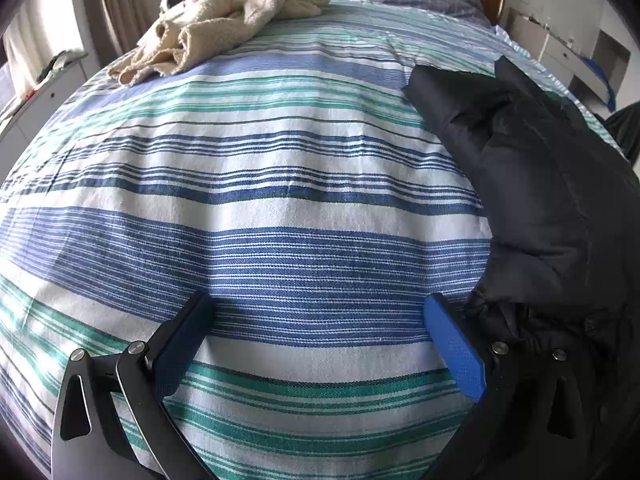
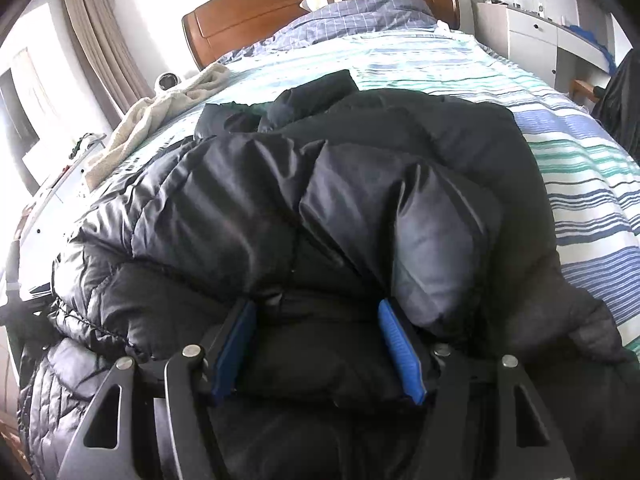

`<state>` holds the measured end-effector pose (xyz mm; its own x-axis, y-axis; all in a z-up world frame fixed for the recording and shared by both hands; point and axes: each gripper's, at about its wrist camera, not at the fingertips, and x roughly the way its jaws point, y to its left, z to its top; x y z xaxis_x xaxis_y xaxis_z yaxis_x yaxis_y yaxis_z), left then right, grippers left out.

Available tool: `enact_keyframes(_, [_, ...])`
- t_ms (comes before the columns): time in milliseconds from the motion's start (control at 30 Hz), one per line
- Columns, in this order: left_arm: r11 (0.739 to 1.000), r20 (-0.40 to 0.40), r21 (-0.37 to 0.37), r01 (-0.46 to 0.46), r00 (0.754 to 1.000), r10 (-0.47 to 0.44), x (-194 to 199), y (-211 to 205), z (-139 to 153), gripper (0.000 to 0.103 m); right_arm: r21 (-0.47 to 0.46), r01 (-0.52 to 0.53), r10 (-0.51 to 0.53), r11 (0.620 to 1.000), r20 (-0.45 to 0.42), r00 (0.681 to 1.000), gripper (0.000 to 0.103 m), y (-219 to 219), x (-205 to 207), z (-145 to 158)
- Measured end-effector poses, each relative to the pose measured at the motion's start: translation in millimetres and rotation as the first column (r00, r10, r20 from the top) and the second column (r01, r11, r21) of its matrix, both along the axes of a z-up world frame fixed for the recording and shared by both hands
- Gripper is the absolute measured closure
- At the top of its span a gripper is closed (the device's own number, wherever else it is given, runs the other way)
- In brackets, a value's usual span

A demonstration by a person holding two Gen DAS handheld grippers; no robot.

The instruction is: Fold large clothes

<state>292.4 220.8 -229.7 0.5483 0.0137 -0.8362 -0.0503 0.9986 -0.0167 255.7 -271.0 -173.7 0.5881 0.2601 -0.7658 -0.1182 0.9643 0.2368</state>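
On striped bedspread (image 1: pixel 280 208), right of centre in left wrist view: dark puffer jacket (image 1: pixel 552 184), bulky, crumpled, not yet folded flat. Long axis running roughly from near edge of bed toward headboard (image 2: pixel 320 4), judged from right wrist view where jacket (image 2: pixel 320 208) fills most of frame, with one puffy sleeve-like lobe lying over the body.

Left gripper (image 1: pixel 320 320): spread wide, nothing between fingers, only bare bedspread underneath. Jacket just beside its blue right finger (image 1: pixel 452 344), off to the right; contact not clear. Needs a sideways move toward the jacket before any grasp.

Right gripper (image 2: pixel 316 340): angled down over the near end of jacket, fingers partway apart, dark fabric bunched between the blue pads (image 2: pixel 400 348). Pads look close against fabric, but real pinch versus loose straddle not resolvable; cannot tell.

Nearer hand: right, already on the garment. Left well placed for the jacket's left edge only.

Elsewhere: cream fleece blanket (image 1: pixel 216 28) far left near headboard, well apart from jacket, not in the way. Checked quilt (image 2: pixel 352 20) bunched at head of bed.

Risk, as judgement: slippery puffy fabric, likely to slide out of a shallow pinch.
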Motion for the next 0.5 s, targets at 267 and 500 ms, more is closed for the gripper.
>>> enact_keyframes(267, [1.0,0.0,0.0,0.0,1.0,0.0,0.8,0.5,-0.1,0.0,-0.022,0.002,-0.002,1.0,-0.001,1.0,0.038,1.6,0.9,0.2])
enact_keyframes(500, [1.0,-0.002,0.001,0.002,1.0,-0.002,-0.3,-0.5,-0.2,0.0,-0.035,0.005,-0.005,0.999,-0.003,1.0,0.038,4.1,2.0,0.0])
